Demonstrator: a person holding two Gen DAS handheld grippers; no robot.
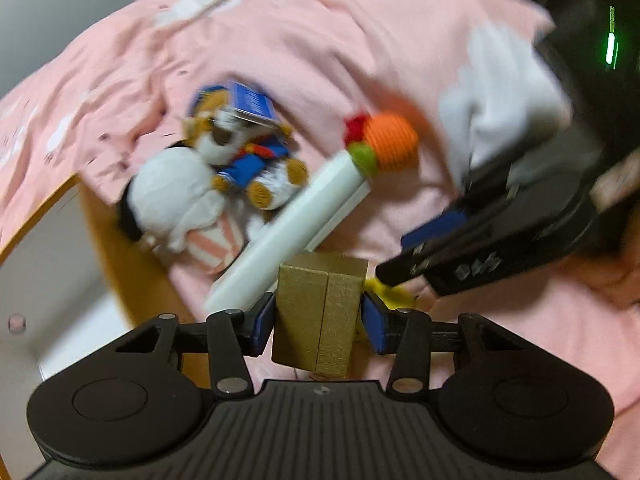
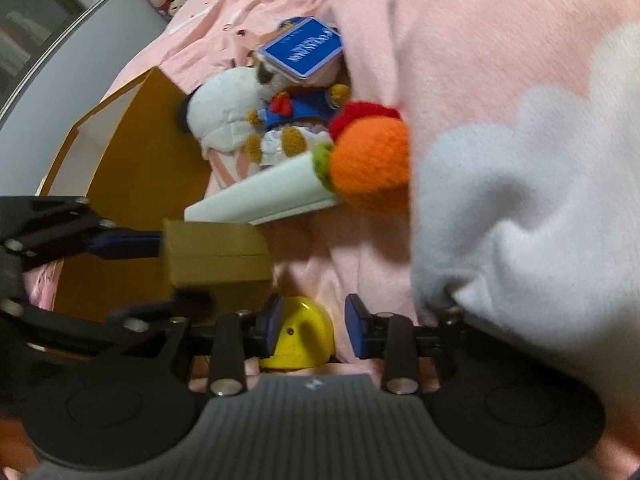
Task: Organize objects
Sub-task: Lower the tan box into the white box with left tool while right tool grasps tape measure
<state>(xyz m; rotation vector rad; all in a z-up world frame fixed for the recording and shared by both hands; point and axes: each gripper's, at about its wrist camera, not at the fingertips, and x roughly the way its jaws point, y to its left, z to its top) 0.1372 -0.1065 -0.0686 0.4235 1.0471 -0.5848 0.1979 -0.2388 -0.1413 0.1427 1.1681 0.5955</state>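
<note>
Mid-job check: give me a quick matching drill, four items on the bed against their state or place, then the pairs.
Items:
1. brown box
2. yellow toy
3. orange knitted ball
4. blue card

States:
A. on the plush doll's head
B. between the open right claw's pads
C. clamped in the left claw
D. at the end of the white tube

Pairs: 1-C, 2-B, 3-D, 4-A

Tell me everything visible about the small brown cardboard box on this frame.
The small brown cardboard box is a plain matte block with a seam running down its near face, flaps closed. It is clamped between the blue pads of the left gripper, one pad on each side, and appears lifted above the pink bedspread. In the right wrist view it sits over the edge of the open orange-brown bin, near the white rectangular tube, apart from it.
</note>
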